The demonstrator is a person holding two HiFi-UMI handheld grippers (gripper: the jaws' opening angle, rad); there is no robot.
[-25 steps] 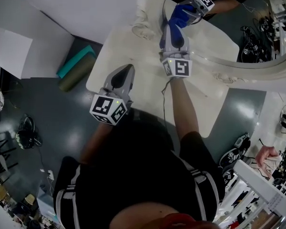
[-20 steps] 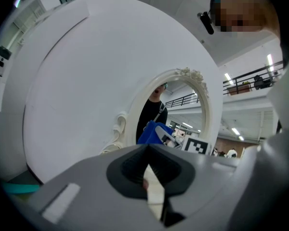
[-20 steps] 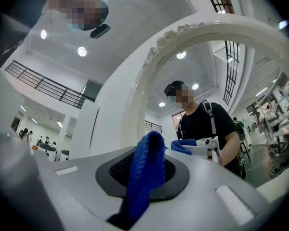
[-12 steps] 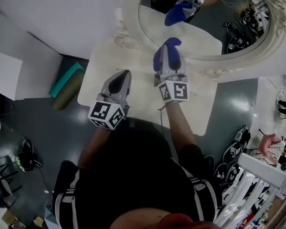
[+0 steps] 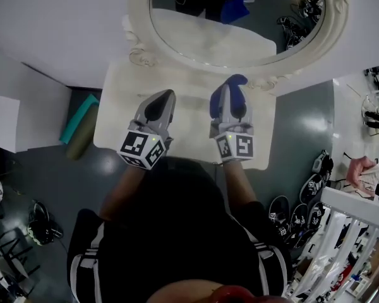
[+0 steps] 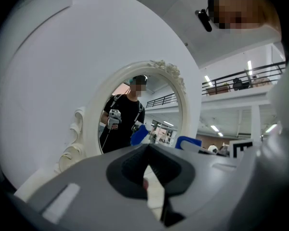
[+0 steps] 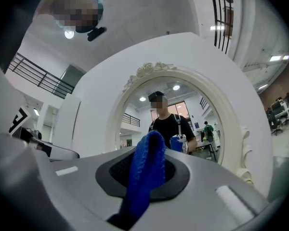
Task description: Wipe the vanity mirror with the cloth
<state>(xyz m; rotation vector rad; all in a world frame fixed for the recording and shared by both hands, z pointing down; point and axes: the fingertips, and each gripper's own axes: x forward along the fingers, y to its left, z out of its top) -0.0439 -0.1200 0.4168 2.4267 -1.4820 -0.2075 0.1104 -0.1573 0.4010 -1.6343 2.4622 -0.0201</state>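
**Head view.** Your right gripper [image 5: 228,92] is clamped on the blue cloth [image 5: 239,81]; a rounded fold of knitted fabric sticks out past the jaw tips. It hangs over the white vanity table [image 5: 117,122], just short of the mirror [image 5: 208,40] and not touching the glass. The mirror is an oval in an ornate cream frame, and the top of it is cut off by the picture's edge. Your left gripper [image 5: 166,98] sits beside the right one over the tabletop, its jaws pressed together. The reflection shows the cloth again as a small blue patch. A teal roll [image 5: 80,117] lies on the dark floor to your left, and pairs of shoes [image 5: 290,214] stand to your right. Your torso hides the near table edge.

**Left gripper view.** The jaws meet at the tips with nothing between them. Beyond them the mirror [image 6: 135,112] stands upright against the white wall. The cloth [image 6: 188,142] shows to the right as a blue lump. The gripper's grey body hides the lower frame.

**Right gripper view.** The jaws are shut on the cloth [image 7: 145,174], which rises between them in a thick ribbed fold and covers part of the mirror [image 7: 192,114] behind. The glass itself is too far off to judge for marks.
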